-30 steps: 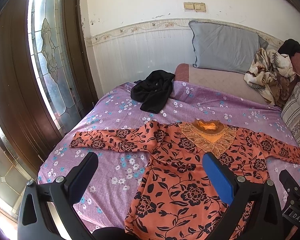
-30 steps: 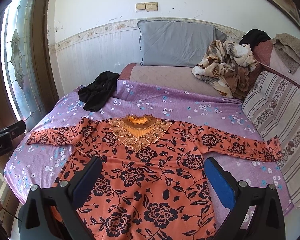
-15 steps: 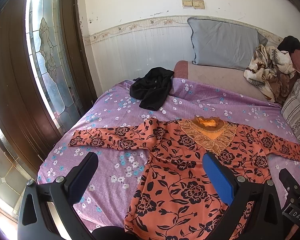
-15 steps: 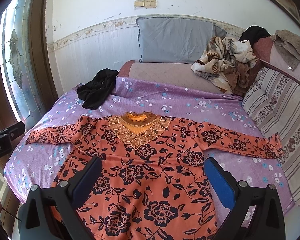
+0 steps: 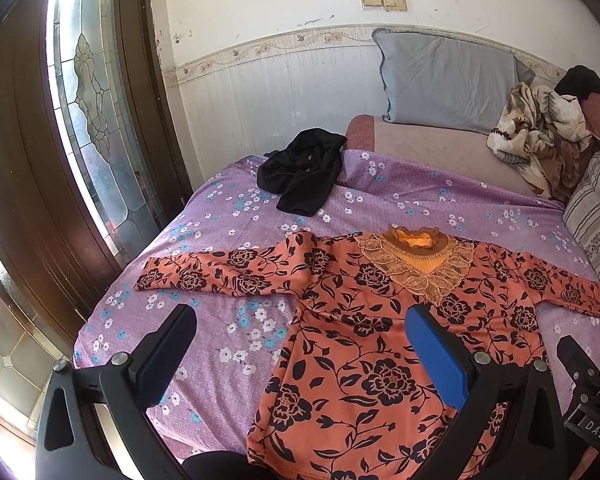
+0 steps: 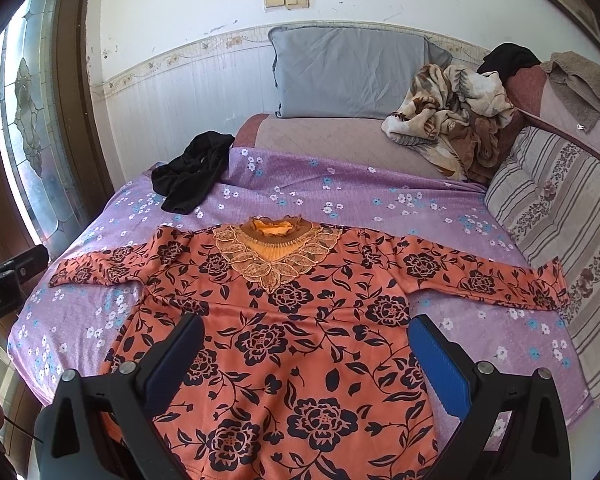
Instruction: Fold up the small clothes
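At the far left stands a tall dark wooden door with leaded patterned glass panes (image 5: 88, 92), close against the left edge of the bed (image 5: 228, 320), which is covered in a purple sheet printed with small white and blue flowers. The left claw (image 5: 302, 354) hangs over the near left part of the bed with its two blue-padded fingers spread wide, holding nothing; one finger is above bare sheet, the other above the garment. Near the far left corner of the bed lies a crumpled black cloth (image 5: 304, 174), apart from everything else. The task's thing, an orange long-sleeved top with a black flower-and-vine print and a gold lace collar (image 6: 284, 320), lies flat and face up across the middle of the bed, its collar toward the far edge and its hem at the near edge; one sleeve reaches out toward the left edge, the other toward the right edge. The right claw (image 6: 304, 354) hovers above the lower body of the top, fingers also wide apart and empty. Beyond the sheet, at the far edge, a grey rectangular pillow (image 6: 352, 76) leans upright against the white wall. To its right a rumpled beige and brown floral blanket (image 6: 456, 116) is heaped near the far right corner, and a striped cushion with brown flower bands (image 6: 560, 220) runs along the right edge, with the sleeve's cuff lying against it.
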A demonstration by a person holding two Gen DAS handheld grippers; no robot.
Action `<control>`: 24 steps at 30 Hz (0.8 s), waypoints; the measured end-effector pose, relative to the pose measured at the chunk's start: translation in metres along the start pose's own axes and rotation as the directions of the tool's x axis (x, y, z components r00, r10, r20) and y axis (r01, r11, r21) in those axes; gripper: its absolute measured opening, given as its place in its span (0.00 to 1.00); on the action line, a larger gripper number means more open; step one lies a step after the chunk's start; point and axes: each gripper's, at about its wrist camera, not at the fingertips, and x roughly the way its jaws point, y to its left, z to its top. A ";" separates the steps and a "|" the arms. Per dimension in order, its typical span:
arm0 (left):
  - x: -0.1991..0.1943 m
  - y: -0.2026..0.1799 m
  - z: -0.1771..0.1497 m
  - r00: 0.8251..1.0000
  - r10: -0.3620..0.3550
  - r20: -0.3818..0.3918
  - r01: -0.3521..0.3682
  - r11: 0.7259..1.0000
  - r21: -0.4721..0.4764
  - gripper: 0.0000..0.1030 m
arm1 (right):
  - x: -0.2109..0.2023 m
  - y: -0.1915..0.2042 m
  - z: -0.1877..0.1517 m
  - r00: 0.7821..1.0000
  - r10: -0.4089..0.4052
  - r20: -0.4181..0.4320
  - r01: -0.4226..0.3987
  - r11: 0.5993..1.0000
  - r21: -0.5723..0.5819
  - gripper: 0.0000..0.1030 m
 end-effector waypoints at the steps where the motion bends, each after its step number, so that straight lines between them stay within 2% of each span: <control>1: 0.001 0.000 0.000 1.000 0.001 -0.002 -0.001 1.000 0.001 1.00 | 0.001 0.000 0.000 1.000 -0.001 -0.002 0.001 1.000 0.000 1.00; 24: 0.036 -0.019 -0.002 0.998 0.012 -0.059 -0.010 0.999 0.042 1.00 | 0.037 -0.012 -0.005 0.998 -0.005 -0.059 0.007 1.000 0.027 1.00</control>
